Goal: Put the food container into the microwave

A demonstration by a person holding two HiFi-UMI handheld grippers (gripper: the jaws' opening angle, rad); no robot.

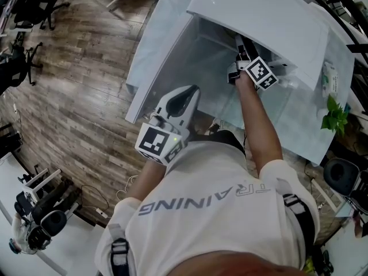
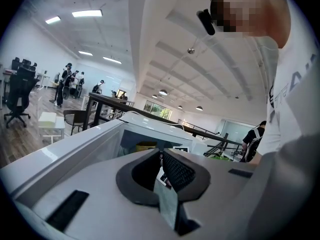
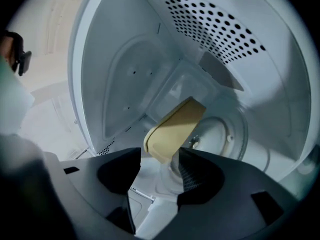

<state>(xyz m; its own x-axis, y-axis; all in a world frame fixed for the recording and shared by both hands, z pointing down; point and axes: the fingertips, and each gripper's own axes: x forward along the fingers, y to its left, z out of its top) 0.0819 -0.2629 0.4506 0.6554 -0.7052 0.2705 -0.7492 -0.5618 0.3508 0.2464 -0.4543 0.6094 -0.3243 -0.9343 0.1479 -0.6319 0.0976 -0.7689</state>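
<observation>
The white microwave (image 1: pixel 259 16) stands on a glass table with its door (image 1: pixel 158 45) swung open to the left. My right gripper (image 1: pixel 241 48) reaches into the cavity. In the right gripper view the food container (image 3: pixel 175 129), clear with a pale yellow lid, sits tilted over the turntable (image 3: pixel 220 134) between the right gripper (image 3: pixel 160 159) jaws. It lies close against the right finger, with a gap to the left one. My left gripper (image 1: pixel 187 94) hangs back near my body, outside the door, its jaws (image 2: pixel 161 159) together and empty. The yellow lid (image 2: pixel 145 146) shows past them.
A green plant (image 1: pixel 336 117) stands on the table at the right of the microwave. Office chairs (image 1: pixel 34 7) and wooden floor (image 1: pixel 75 96) lie to the left. A perforated wall (image 3: pixel 220 29) bounds the cavity. People stand far off in the room (image 2: pixel 67 81).
</observation>
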